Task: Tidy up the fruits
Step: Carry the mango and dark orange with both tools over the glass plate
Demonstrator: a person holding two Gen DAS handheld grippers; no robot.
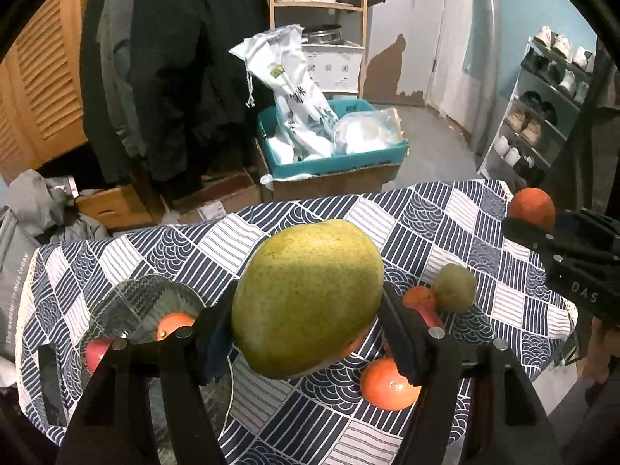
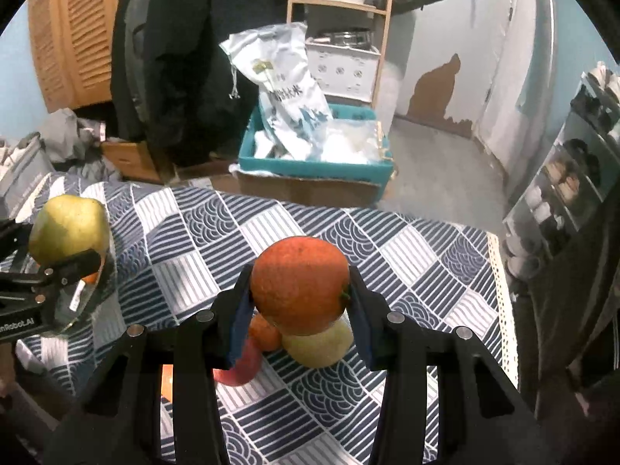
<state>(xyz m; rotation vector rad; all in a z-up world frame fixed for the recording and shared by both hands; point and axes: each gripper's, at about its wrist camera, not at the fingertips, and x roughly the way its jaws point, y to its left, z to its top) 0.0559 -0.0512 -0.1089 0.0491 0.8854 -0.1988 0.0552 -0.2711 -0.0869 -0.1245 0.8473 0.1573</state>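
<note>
Left wrist view: a large oval green-yellow mango [image 1: 308, 298] is clamped in the left gripper [image 1: 306, 333] above the blue-and-white patterned tablecloth [image 1: 445, 224].
Its long axis is tilted, upper end rightward; a round orange [image 2: 300, 290] is clenched in the right gripper [image 2: 300, 310].

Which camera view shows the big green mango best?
The left wrist view: the mango fills the centre, clamped between the fingers. The right wrist view shows it small at the left edge, partly hidden by the left hand-held gripper.

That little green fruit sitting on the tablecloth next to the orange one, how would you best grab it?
Grip the small green fruit across its round middle, coming from above. An orange fruit sits tight against its left, so set the fingers front and back, where bare tablecloth leaves room.
</note>
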